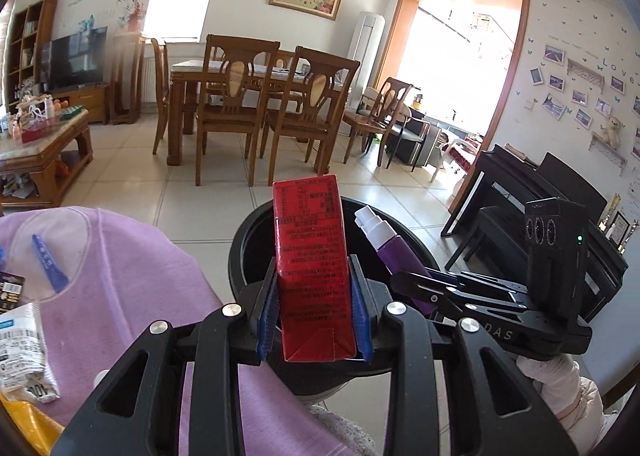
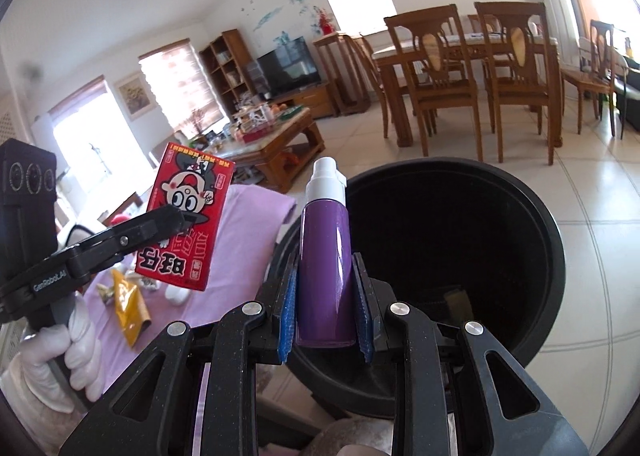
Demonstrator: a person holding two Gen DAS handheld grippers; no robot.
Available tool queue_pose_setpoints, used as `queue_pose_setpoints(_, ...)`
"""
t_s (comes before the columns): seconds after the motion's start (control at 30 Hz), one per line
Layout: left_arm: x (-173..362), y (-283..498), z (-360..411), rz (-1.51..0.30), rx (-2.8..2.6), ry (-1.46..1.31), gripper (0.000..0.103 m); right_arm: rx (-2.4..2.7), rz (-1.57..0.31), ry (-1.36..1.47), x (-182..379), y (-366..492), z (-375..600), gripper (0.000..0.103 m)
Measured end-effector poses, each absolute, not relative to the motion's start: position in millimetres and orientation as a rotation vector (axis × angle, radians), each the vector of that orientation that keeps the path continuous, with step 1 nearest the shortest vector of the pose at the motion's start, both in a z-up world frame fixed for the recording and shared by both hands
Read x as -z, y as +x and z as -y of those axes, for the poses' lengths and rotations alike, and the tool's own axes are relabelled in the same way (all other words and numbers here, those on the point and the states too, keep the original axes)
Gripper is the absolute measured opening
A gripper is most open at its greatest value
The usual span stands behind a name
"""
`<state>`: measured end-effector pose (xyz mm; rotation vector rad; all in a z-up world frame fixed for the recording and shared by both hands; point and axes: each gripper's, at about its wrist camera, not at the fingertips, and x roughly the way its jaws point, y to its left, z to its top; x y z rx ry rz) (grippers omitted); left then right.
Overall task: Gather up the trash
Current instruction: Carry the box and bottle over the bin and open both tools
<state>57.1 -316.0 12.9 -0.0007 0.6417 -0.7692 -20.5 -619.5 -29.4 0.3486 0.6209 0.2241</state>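
My left gripper point(image 1: 314, 268) is shut on a red drink carton point(image 1: 308, 240), held upright between the blue pads just in front of a black bin point(image 1: 237, 252). To its right, my right gripper point(image 1: 412, 284) grips a purple bottle point(image 1: 394, 256) with a white cap, over the bin's rim. In the right wrist view, the right gripper point(image 2: 325, 260) is shut on the purple bottle point(image 2: 324, 240) at the left edge of the open bin point(image 2: 556, 240). The left gripper point(image 2: 176, 220) holds the red carton point(image 2: 188, 192) off to the left, above the cloth.
A purple cloth point(image 1: 132, 276) at the left carries a blue wrapper point(image 1: 48, 260), a white packet point(image 1: 20, 348) and a yellow wrapper point(image 2: 128, 304). Beyond the bin are tiled floor, wooden dining chairs point(image 1: 232, 96), a coffee table point(image 1: 44, 152) and a black piano point(image 1: 560, 192).
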Motion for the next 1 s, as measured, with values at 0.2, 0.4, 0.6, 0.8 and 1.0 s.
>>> queue_pose_setpoints(0.2,9.0,69.6,342.2,-0.693,0.786,0.002,0.031,-0.163,-0.633,0.361,48.6,-18.1,634.4,0.025)
queue_pose_setpoints(0.4,32.9,83.3,359.0,-0.755,0.785,0.025,0.031,-0.137,-0.649,0.369,64.0,-15.5,639.0,0.025)
queue_pose_setpoints(0.6,41.0,83.2,359.2,-0.775,0.783,0.046,0.031,-0.125,-0.660,0.381,75.2,-12.6,638.6,0.025)
queue_pose_setpoints(0.8,40.5,78.4,365.9,-0.777,0.783,0.075,0.031,-0.098,-0.668,0.384,78.7,-9.3,635.4,0.025)
queue_pose_setpoints(1.0,43.1,78.8,367.7,-0.798,0.785,0.092,0.032,-0.081,-0.681,0.368,77.3,-5.5,628.5,0.025)
